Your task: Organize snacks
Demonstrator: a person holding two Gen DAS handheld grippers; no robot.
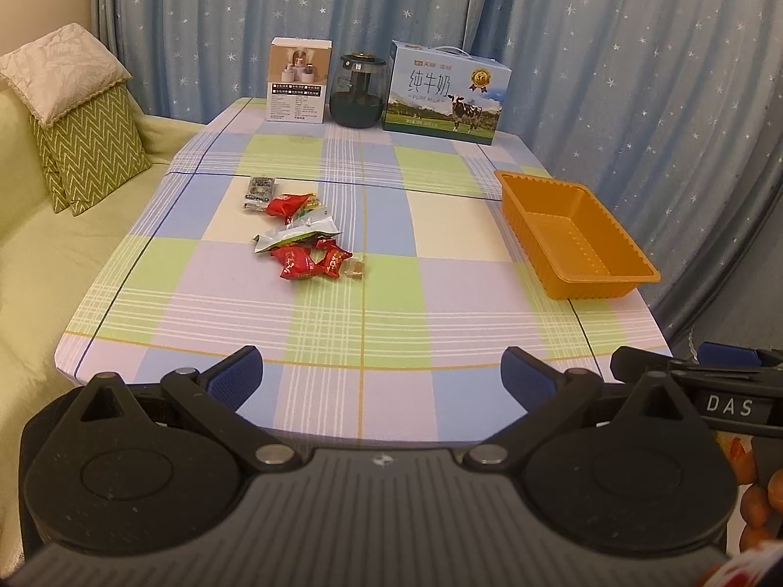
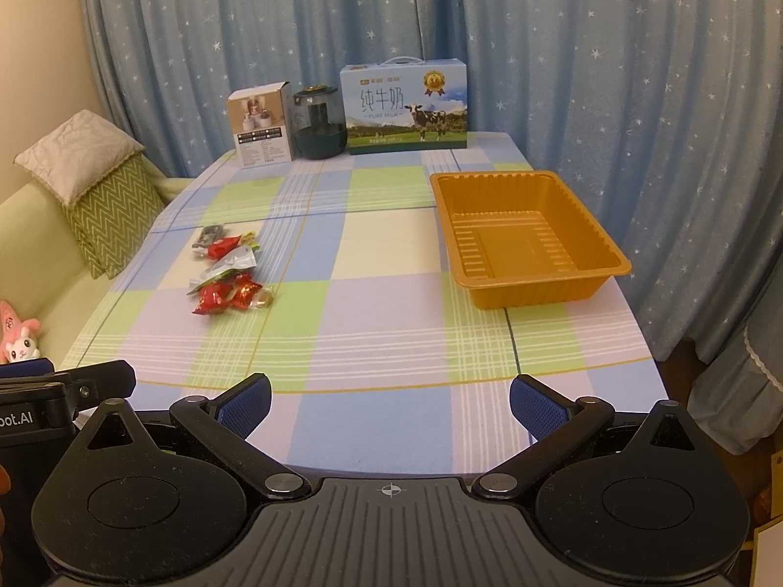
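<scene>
Snacks point(image 1: 298, 235) appear light, crinkly and slippery; grip one wrapper's crimped end. Left gripper point(image 1: 380, 381) and right gripper point(image 2: 389, 403): jaws wide, empty.

small print on white box point(image 1: 297, 80) unreadable; plush toy point(image 2: 17, 337) edge-cropped.

Left gripper point(image 1: 381, 384): held low and level, jaws spread wide, blue pads point(image 1: 235, 381) facing each other, nothing between them. Right gripper point(image 2: 390, 411): alongside it to the right, same height, jaws equally wide, holding nothing. Fingertips of the person's hand point(image 1: 761, 504) show behind the left gripper's body.
</scene>
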